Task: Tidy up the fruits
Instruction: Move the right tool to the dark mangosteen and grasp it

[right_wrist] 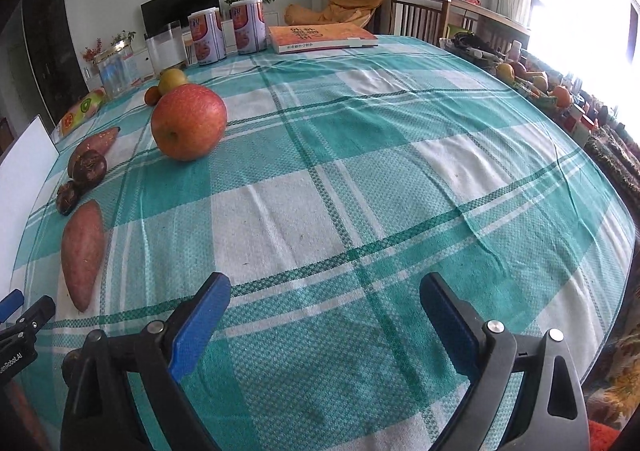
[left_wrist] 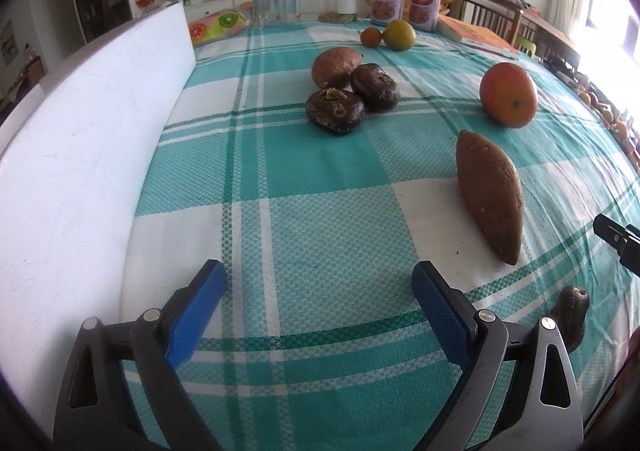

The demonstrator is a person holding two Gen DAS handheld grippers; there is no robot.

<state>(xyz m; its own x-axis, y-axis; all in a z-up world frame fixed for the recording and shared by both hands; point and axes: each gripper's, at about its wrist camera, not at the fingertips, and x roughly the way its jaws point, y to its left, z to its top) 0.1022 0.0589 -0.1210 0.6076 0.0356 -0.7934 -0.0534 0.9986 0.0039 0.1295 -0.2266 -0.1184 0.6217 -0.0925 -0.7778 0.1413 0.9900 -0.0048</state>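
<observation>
Both grippers stood wide apart, grasping nothing — the left gripper [left_wrist: 318,283] near a sweet potato [left_wrist: 490,197], the right gripper [right_wrist: 324,297] over bare tablecloth [right_wrist: 360,191].

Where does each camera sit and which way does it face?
Left wrist: on the left gripper, angled down over the teal checked tablecloth toward the white board; open blue pads.
Right wrist: on the right gripper, angled down toward the orange book; open blue pads.
Shared: red apple, long brown sweet potato.
</observation>
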